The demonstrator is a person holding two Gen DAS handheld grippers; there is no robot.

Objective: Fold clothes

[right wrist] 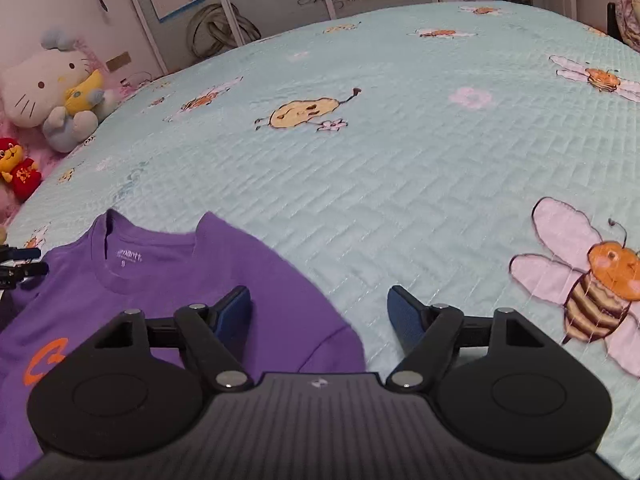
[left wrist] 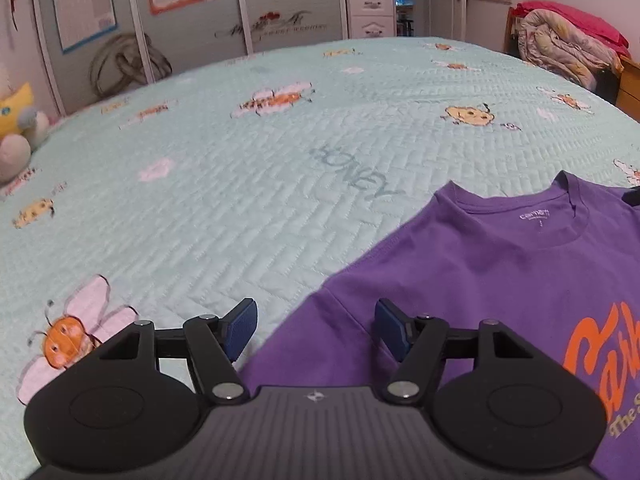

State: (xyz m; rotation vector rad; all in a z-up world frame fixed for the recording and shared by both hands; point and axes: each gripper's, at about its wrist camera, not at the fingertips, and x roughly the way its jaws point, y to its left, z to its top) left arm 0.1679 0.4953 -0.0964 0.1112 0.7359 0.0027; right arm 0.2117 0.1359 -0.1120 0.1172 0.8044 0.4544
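Observation:
A purple T-shirt (left wrist: 500,280) with orange lettering lies flat on the bed, its collar pointing away from me. In the left wrist view it fills the lower right. My left gripper (left wrist: 316,328) stands open above the shirt's left shoulder edge, one blue pad over the quilt and the other over the fabric. In the right wrist view the purple T-shirt (right wrist: 168,292) lies at the lower left. My right gripper (right wrist: 320,316) stands open over its right shoulder and sleeve edge, with nothing held. The other gripper's black tip (right wrist: 20,264) shows at the far left edge.
The bed carries a light green quilt (left wrist: 280,184) printed with bees. Plush toys (right wrist: 56,92) sit at the bed's left side. Wardrobe doors (left wrist: 192,20) stand behind the bed, and folded bedding (left wrist: 568,44) is piled at the right.

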